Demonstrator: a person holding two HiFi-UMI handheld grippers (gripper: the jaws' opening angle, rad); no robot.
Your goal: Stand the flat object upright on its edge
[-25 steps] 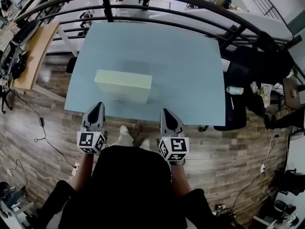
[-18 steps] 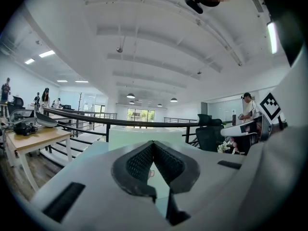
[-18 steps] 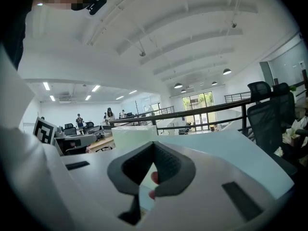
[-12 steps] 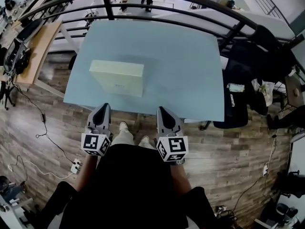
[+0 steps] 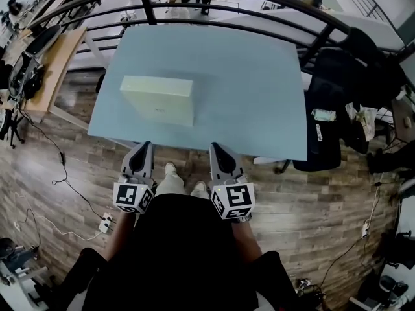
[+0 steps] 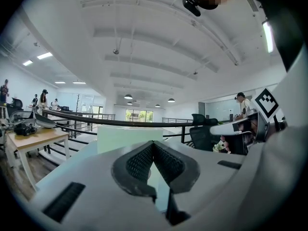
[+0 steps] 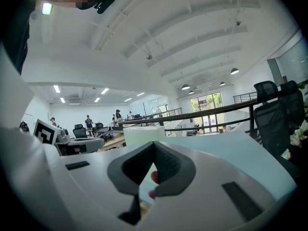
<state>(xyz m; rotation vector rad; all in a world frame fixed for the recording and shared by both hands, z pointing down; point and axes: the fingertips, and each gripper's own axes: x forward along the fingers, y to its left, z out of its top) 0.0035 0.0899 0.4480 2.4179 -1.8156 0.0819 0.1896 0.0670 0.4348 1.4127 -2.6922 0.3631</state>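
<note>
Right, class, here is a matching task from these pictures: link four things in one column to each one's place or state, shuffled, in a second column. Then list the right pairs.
Things
1. flat box
2. left gripper
3. wooden desk
4. black chair

Place or state
A. beyond the right edge of the table
B. lying flat on the table's left half
C. shut and empty, at the table's near edge
D. on the floor to the left of the table

Pairs: 1-B, 2-C, 3-D, 4-A
</note>
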